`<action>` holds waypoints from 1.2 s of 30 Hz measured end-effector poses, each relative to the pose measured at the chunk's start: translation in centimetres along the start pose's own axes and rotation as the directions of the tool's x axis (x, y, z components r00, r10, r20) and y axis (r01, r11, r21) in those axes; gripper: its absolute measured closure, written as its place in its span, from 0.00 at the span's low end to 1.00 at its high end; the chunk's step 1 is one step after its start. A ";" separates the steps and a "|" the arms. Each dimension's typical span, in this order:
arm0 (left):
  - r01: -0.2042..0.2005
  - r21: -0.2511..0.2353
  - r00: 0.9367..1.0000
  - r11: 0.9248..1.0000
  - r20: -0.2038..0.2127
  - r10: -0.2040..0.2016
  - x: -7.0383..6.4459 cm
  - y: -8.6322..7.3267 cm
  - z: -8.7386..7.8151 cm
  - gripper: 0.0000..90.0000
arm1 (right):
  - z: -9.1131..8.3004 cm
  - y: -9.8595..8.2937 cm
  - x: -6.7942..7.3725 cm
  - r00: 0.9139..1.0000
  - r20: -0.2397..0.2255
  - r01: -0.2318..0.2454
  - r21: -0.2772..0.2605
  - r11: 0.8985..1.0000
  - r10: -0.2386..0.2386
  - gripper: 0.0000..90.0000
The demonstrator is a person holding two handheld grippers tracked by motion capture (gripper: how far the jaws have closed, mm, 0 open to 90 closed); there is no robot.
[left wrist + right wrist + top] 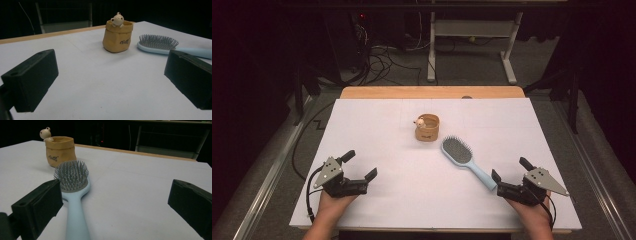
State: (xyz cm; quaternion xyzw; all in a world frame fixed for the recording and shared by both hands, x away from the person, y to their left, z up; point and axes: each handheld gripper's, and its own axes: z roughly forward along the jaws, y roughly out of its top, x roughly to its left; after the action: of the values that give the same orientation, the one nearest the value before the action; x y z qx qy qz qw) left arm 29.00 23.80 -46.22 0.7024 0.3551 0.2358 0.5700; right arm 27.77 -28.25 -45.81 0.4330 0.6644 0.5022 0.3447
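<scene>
A light blue hairbrush [465, 160] lies bristles up on the white table cover, its handle pointing toward the right hand. Behind it stands a tan pot shaped like a paper bag [427, 127] with a small bear figure on its rim. My left gripper [359, 164] rests open at the front left, empty. My right gripper [511, 168] is open at the front right, its left jaw beside the end of the brush handle. In the left gripper view the pot [117, 36] and hairbrush [160, 45] lie ahead. The right gripper view shows the hairbrush [73, 195] close by and the pot [60, 151] behind it.
The white cover [377, 140] spans a wooden table whose far edge [432, 92] is bare. Past it are dark floor, cables [382, 60] and a white table frame [472, 45].
</scene>
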 end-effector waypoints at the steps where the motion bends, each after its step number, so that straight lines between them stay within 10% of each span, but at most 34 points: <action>1: -0.004 0.004 1.000 1.000 0.000 0.004 -0.1 0.0 0.0 0.00 | 0.0 0.0 0.0 1.000 0.000 0.002 -0.003 1.000 -0.002 0.00; 36: -0.027 0.025 1.000 0.999 0.016 0.027 -0.5 -0.2 0.1 0.00 | 0.4 0.8 0.6 0.999 -0.029 0.045 0.079 0.996 -0.043 0.04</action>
State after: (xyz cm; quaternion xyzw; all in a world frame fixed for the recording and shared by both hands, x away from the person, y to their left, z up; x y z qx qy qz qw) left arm 28.70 23.44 -46.44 0.7159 0.3441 0.2337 0.5607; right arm 28.12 -27.47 -45.13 0.4246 0.6979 0.4737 0.3291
